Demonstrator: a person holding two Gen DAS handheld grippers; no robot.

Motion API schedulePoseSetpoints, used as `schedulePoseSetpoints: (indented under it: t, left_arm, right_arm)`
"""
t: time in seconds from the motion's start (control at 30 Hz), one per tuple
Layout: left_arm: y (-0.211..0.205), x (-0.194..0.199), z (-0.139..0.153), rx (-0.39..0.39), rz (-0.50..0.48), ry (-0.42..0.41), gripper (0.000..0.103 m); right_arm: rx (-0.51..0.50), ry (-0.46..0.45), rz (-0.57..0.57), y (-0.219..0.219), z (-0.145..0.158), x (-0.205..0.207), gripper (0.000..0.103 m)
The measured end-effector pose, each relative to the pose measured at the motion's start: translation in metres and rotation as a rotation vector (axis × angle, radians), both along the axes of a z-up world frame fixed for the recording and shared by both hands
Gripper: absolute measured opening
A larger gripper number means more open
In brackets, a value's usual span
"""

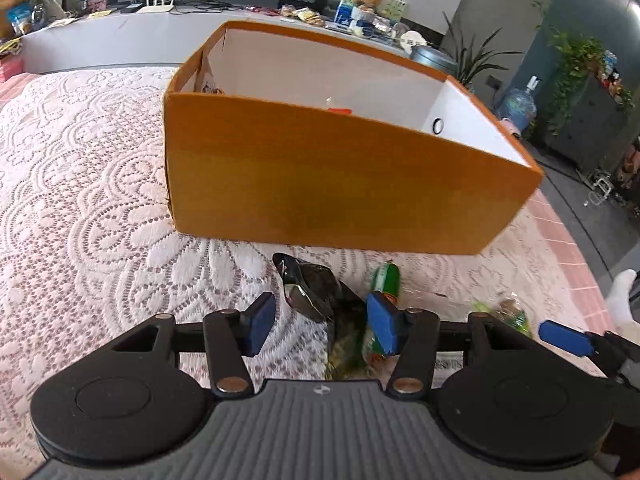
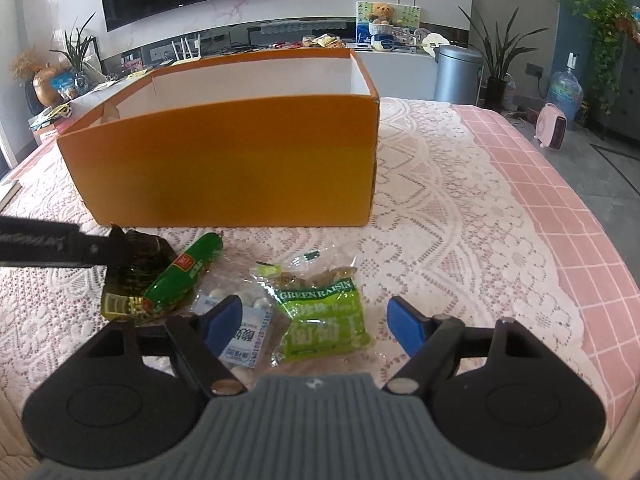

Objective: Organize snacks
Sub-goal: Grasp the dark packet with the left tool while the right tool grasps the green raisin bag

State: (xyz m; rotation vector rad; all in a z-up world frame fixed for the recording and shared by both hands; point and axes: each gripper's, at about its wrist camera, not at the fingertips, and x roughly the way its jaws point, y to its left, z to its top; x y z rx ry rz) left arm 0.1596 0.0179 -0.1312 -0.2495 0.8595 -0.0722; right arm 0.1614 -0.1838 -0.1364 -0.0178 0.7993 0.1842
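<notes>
Jaws spread on my left gripper (image 1: pixel 322 328) around the dark packet (image 1: pixel 310 290); right gripper (image 2: pixel 316 326) spread over the raisin bag (image 2: pixel 322 320): I centre, then squeeze.

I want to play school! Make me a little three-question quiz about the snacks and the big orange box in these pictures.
1. True or false: the green raisin packet lies inside the orange cardboard box.
2. Which snack lies between the right gripper fingers: A) the green raisin packet, B) the dark shiny foil packet, C) the green sausage stick?
3. Fill in: the snacks lie on a pink ____ tablecloth.

Key
1. False: it lies on the tablecloth in front of the box.
2. A. The dark foil packet sits at the left gripper, whose jaws are apart.
3. Lace.
</notes>
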Motion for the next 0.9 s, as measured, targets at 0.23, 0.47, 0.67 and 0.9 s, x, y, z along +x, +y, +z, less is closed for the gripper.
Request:
schedulePoseSetpoints:
  t: [0.23,0.47,0.67,0.9]
  left_arm:
    - [-0.002,0.008,-0.012,-0.007,0.006,-0.024,0.062]
    - [0.003,0.012,-0.021,-0.045,0.034,0.008,0.061]
    - [0.001,0.012,-0.019,-0.061,0.020,0.009,0.041]
    - [0.002,0.011,-0.014,-0.048,0.014,0.005,0.039]
  right_arm:
    - [0.015,0.017,-0.004,-0.002,-0.010,0.009,0.069]
    - [0.027,0.018,-0.008,-0.002,-0.015,0.011,0.056]
    - [0.011,0.009,-0.007,0.000,-0.016,0.009,0.055]
    - [0.007,-0.002,-0.020,-0.001,-0.017,0.008,0.046]
